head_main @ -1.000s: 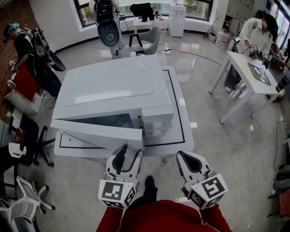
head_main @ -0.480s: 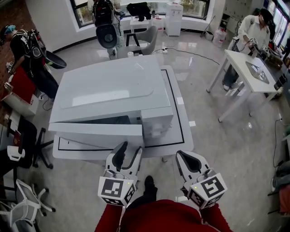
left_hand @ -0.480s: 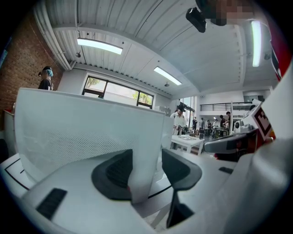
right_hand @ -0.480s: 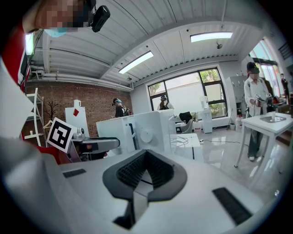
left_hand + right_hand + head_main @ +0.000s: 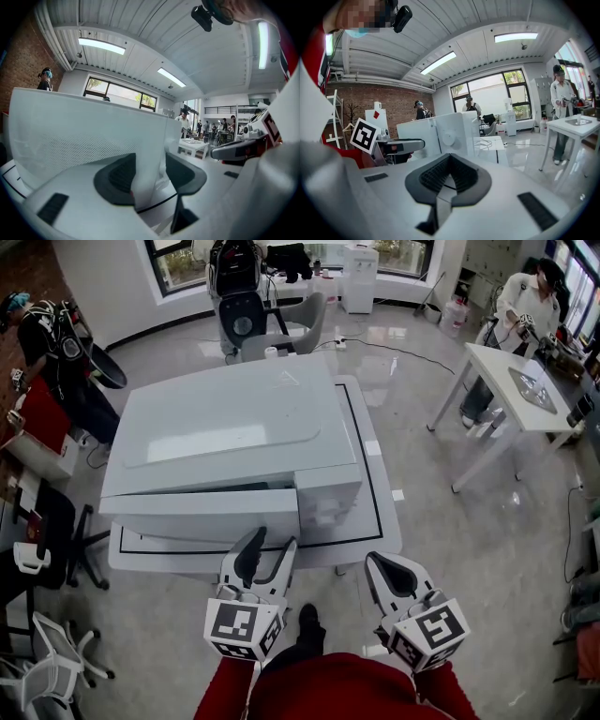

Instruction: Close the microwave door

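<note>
A white microwave [image 5: 234,423] stands on a white table [image 5: 380,521] in the head view. Its door [image 5: 202,514] lies almost flush with the front, only a thin dark slit showing above it. My left gripper [image 5: 272,542] is open at the door's right end. In the left gripper view the door's [image 5: 84,136] edge stands between the jaws of the left gripper [image 5: 150,176]; the left pad is against it and the right pad stands off. My right gripper [image 5: 380,563] is shut on nothing, held low to the right of the table's front edge. The right gripper [image 5: 449,161] looks toward the microwave's [image 5: 450,133] control side.
A second white table [image 5: 525,390] stands at the right with a person [image 5: 525,306] at it. Another person [image 5: 56,334] is at the far left. Chairs [image 5: 56,643] crowd the left floor, and a grey chair [image 5: 300,320] sits behind the microwave table.
The door has swung from clearly ajar to almost shut, and the dark opening has narrowed to a slit. My left gripper moved forward slightly with it. The right gripper stayed still.
</note>
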Motion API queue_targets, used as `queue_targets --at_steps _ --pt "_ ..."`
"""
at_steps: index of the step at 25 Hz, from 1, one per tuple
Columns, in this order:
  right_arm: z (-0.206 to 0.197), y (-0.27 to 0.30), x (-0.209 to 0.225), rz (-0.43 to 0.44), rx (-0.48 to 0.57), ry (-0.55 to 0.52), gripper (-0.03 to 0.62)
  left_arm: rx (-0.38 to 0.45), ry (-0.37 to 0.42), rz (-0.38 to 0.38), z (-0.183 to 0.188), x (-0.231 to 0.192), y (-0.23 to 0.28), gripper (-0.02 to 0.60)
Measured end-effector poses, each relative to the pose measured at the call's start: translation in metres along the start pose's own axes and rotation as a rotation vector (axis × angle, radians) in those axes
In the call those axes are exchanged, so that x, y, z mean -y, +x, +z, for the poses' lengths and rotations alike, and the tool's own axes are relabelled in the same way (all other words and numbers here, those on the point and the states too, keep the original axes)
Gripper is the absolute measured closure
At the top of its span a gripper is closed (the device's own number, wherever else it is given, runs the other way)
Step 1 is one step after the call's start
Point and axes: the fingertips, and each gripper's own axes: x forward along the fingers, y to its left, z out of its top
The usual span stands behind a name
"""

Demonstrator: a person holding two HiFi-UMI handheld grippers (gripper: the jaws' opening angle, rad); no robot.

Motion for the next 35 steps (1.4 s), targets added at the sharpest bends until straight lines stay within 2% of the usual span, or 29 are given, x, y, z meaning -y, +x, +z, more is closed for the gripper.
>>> queue_targets --at_steps 13,16,21,26,35 --pt "-0.007 0.001 0.002 -0.009 -0.02 -0.009 0.582 -0.008 0.017 0.0 0.002 -0.004 0.004 0.379" --pt "-0.007 0.002 0.002 -0.006 -0.025 -0.006 0.582 -0.009 0.01 0.034 0.002 -0.007 0.004 0.401" --pt "-0.005 0.005 0.0 -0.001 -0.026 0.005 0.582 0.005 -0.022 0.116 0.005 -0.016 0.003 0.471" --pt "-0.006 0.005 0.004 0.0 -0.032 -0.001 0.582 -0.011 -0.009 0.188 0.006 -0.027 0.003 0.561" --pt "-0.006 0.006 0.007 0.005 -0.036 -0.001 0.582 -0.017 -0.007 0.242 0.005 -0.027 0.003 0.566"
